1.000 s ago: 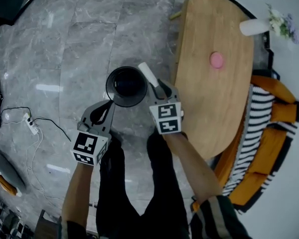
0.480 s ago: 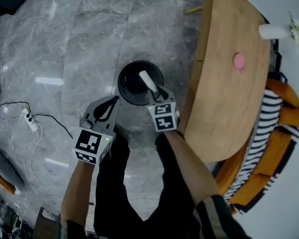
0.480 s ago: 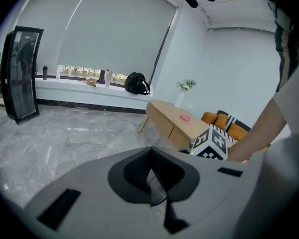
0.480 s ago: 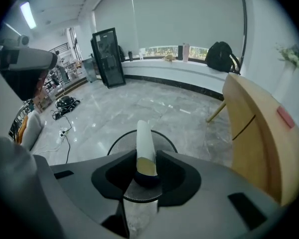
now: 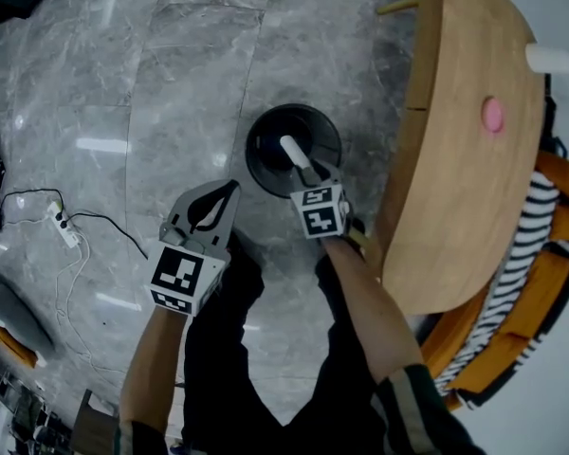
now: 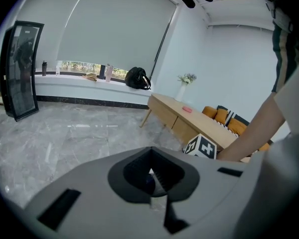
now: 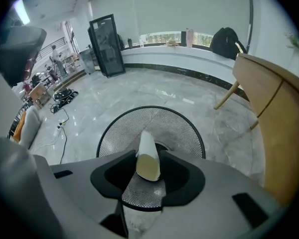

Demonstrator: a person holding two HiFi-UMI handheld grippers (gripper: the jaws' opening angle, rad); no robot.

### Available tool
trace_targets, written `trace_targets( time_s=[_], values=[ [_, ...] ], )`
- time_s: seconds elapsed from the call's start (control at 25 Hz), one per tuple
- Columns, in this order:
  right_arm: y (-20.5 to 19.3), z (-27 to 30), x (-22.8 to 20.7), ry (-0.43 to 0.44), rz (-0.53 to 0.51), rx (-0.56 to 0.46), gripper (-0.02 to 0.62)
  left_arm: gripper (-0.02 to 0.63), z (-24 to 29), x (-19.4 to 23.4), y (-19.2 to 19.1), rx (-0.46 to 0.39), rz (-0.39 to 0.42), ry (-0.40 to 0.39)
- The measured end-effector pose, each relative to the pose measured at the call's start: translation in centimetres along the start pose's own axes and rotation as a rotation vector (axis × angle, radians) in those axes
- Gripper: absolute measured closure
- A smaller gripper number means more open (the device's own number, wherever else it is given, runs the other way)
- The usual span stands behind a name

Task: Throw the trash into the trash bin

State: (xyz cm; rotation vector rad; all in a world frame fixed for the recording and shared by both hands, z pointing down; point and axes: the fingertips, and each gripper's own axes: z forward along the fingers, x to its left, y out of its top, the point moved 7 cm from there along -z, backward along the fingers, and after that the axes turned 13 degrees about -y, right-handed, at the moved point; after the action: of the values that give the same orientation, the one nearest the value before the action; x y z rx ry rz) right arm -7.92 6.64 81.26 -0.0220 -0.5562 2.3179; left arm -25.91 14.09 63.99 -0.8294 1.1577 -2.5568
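Observation:
A black mesh trash bin [image 5: 262, 133] stands on the grey marble floor beside the wooden table; the right gripper view looks down into its mesh [image 7: 177, 126]. My right gripper [image 5: 308, 172] points steeply down over the bin's mouth. It is shut on a white rolled paper cup [image 5: 293, 151], which sticks out past the jaws [image 7: 146, 151]. Those jaws have just eased open slightly, with the cup still between them. My left gripper [image 5: 229, 190] hangs left of the bin, shut and with nothing in it [image 6: 152, 176].
A long wooden table [image 5: 465, 159] with a pink disc [image 5: 493, 114] and a white vase [image 5: 555, 58] runs along the right. An orange striped sofa [image 5: 536, 263] lies beyond it. A power strip with cables [image 5: 62, 230] lies on the floor at left.
Both grippers have come down. The right one carried the cup from the bin's far rim to over its mouth and tipped more steeply. The view shifted, so the bin sits further right.

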Motion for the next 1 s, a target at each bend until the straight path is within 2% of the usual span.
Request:
trace_targets(
  time_s=[0.16, 0.36, 0.4, 0.6, 0.88, 1.0],
  values=[
    [-0.4, 0.2, 0.5, 0.021, -0.014, 0.028, 0.417, 0.607, -0.4, 0.6, 0.3, 0.001, 0.007, 0.001],
    [0.0, -2.6, -0.2, 0.024, 0.026, 0.016, 0.419, 0.607, -0.8, -0.3, 1.6, -0.004, -0.005, -0.006],
    [0.3, -3.3, -0.5, 0.022, 0.030, 0.009, 0.431, 0.606, -0.8, -0.6, 1.9, -0.002, -0.005, -0.012],
    [2.3, -7.4, -2.3, 0.014, 0.026, -0.057, 0.588, 0.606, -0.7, -3.0, 3.9, 0.002, 0.002, -0.032],
    [5.1, -13.9, -5.6, 0.092, 0.064, -0.154, 0.595, 0.607, 0.4, -7.0, 8.3, -0.004, 0.024, -0.054],
    [5.7, -16.6, -7.5, 0.095, 0.085, -0.200, 0.595, 0.606, 1.2, -8.6, 9.9, -0.009, 0.027, -0.061]
  ],
)
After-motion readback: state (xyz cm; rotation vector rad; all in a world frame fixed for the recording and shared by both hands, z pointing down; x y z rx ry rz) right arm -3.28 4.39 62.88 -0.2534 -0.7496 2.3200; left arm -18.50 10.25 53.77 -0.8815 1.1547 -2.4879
